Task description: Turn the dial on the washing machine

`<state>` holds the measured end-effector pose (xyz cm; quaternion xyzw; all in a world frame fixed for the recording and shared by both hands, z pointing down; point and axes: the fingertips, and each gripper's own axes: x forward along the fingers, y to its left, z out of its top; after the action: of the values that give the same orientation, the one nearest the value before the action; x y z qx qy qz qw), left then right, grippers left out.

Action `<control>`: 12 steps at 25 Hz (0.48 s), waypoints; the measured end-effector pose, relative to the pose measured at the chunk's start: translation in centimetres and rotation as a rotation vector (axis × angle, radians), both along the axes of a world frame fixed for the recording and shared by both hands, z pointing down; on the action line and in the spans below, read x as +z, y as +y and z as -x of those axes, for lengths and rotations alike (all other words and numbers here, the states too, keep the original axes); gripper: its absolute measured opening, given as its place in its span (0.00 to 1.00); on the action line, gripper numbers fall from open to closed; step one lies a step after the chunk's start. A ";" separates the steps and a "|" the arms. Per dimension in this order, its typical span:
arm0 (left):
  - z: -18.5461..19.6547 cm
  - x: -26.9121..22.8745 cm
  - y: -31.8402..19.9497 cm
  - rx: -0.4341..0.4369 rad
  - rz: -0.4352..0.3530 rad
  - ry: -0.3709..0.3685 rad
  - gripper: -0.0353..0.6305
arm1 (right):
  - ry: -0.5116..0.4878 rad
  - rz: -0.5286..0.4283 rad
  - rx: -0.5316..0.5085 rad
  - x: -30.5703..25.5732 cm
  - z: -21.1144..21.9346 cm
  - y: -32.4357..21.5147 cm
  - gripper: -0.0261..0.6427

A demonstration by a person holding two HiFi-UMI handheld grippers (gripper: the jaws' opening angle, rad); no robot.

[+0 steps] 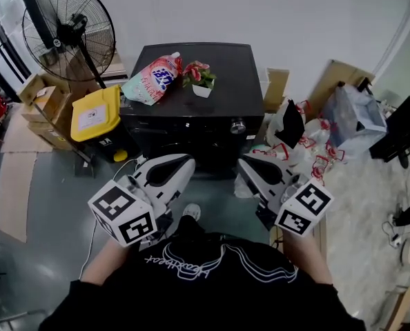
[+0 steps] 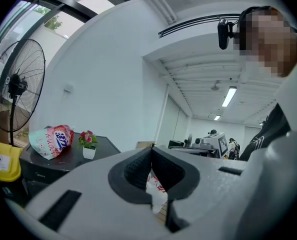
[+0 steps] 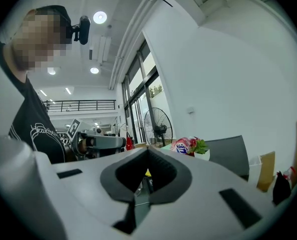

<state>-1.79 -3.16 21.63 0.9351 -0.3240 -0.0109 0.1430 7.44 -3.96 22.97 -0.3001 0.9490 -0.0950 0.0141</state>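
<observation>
We logged left gripper (image 1: pixel 189 162) and right gripper (image 1: pixel 242 163): both closed, empty. The risk we judged was shut jaws glancing off the far dial (image 1: pixel 238 125).

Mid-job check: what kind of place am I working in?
Probably a workshop or test hall, not a home laundry: a lone washing machine, a big pedestal fan and cardboard boxes nearby.

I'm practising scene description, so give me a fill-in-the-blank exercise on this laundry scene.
The washing machine is coloured ____.
The container beside it is coloured ____.
The left gripper and right gripper both have jaws ____.
A potted ____ stands beside the detergent pouch.
Missing words: black, yellow, shut, plant.
</observation>
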 end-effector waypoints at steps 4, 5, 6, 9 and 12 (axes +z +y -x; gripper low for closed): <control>0.0 0.1 0.1 0.002 0.001 -0.004 0.06 | 0.004 -0.002 0.003 0.0 0.1 0.1 0.04; 0.0 0.1 0.2 0.002 0.002 -0.004 0.06 | 0.006 -0.002 0.003 0.1 0.1 0.1 0.04; 0.0 0.2 0.2 0.001 0.002 -0.004 0.06 | 0.009 -0.003 0.003 0.1 0.1 0.2 0.04; -0.1 0.3 0.1 -0.004 0.008 -0.005 0.06 | 0.018 0.000 0.004 0.4 0.0 0.1 0.04; -0.3 0.6 0.2 -0.005 0.015 -0.007 0.06 | 0.019 0.005 0.005 0.6 -0.1 0.1 0.04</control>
<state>-1.47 -3.00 22.27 0.9333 -0.3268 -0.0057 0.1488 7.57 -3.87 23.54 -0.3032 0.9482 -0.0945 0.0047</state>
